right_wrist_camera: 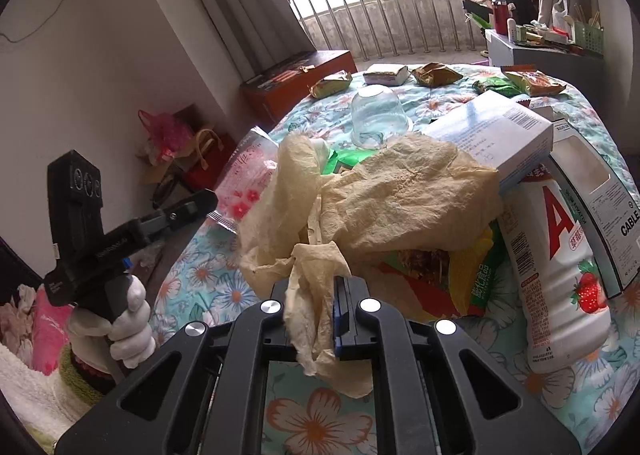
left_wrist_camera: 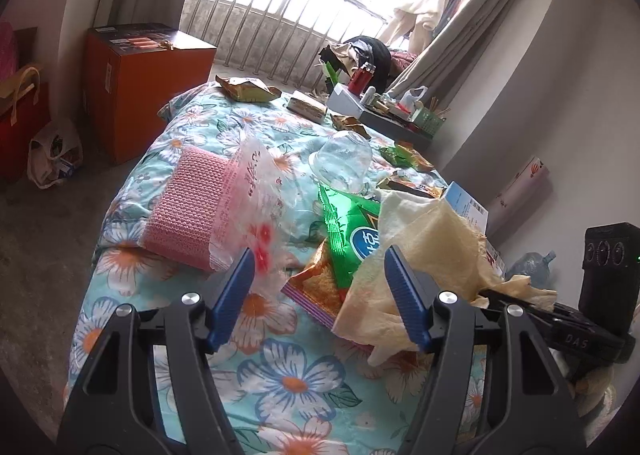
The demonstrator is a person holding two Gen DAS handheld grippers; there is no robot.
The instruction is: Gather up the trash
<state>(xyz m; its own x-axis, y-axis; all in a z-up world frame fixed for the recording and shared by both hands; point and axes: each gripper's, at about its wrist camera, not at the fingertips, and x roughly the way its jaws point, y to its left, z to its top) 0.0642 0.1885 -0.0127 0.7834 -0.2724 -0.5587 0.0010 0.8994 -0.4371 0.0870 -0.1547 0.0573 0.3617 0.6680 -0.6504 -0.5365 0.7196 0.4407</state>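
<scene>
A heap of trash lies on the floral quilt [left_wrist_camera: 280, 375]. My right gripper [right_wrist_camera: 320, 295] is shut on a crumpled beige paper towel [right_wrist_camera: 400, 195], which drapes over snack wrappers; the towel also shows in the left wrist view [left_wrist_camera: 424, 247]. My left gripper [left_wrist_camera: 320, 283] is open and empty, its blue fingers [left_wrist_camera: 234, 295] just before a green snack bag [left_wrist_camera: 352, 227] and an orange wrapper [left_wrist_camera: 320, 287]. A clear plastic bag with red print [left_wrist_camera: 256, 191], a clear plastic cup [left_wrist_camera: 344, 163] upside down, and several wrappers lie further back.
A pink knitted pad [left_wrist_camera: 188, 203] lies left on the quilt. A white strawberry drink bottle [right_wrist_camera: 560, 267], a blue-white box [right_wrist_camera: 492, 131] and a cable box [right_wrist_camera: 600, 195] lie at right. An orange carton [left_wrist_camera: 140, 83] and bags stand on the floor. A cluttered side table [left_wrist_camera: 400, 115] stands far right.
</scene>
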